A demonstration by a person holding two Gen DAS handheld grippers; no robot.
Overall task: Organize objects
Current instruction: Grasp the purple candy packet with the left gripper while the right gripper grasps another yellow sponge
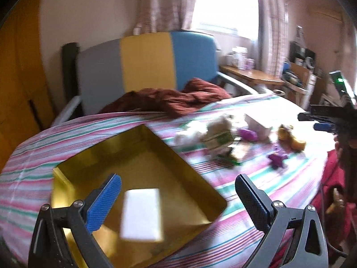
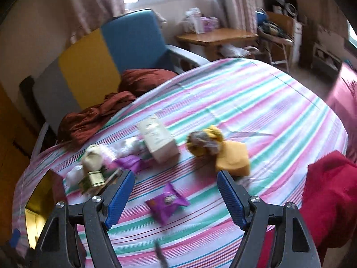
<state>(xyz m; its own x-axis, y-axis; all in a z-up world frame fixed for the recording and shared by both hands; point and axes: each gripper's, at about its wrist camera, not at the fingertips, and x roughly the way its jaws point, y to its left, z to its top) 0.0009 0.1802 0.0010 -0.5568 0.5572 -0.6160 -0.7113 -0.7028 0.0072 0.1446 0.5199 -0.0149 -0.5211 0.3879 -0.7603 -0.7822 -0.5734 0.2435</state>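
A gold tray point(image 1: 67, 174) lies on the striped table, its floor mirroring a white window patch; its corner shows in the right wrist view point(image 2: 38, 201). My left gripper point(image 1: 178, 183) is open and empty above the tray. My right gripper point(image 2: 176, 178) is open and empty above a purple packet point(image 2: 166, 202). Farther off lie a white box point(image 2: 157, 138), a yellow sponge point(image 2: 233, 158), a yellow cloth bundle point(image 2: 205, 143), a green-labelled bundle point(image 2: 93, 174) and another purple packet point(image 2: 129, 162). The same pile shows in the left wrist view point(image 1: 223, 138).
The table wears a pink, green and white striped cloth point(image 2: 256, 111). A maroon cloth point(image 1: 169, 100) lies at its far edge before a grey, yellow and blue chair point(image 1: 145, 60). A red garment point(image 2: 330, 201) is at the right. A wooden desk point(image 2: 216, 38) stands behind.
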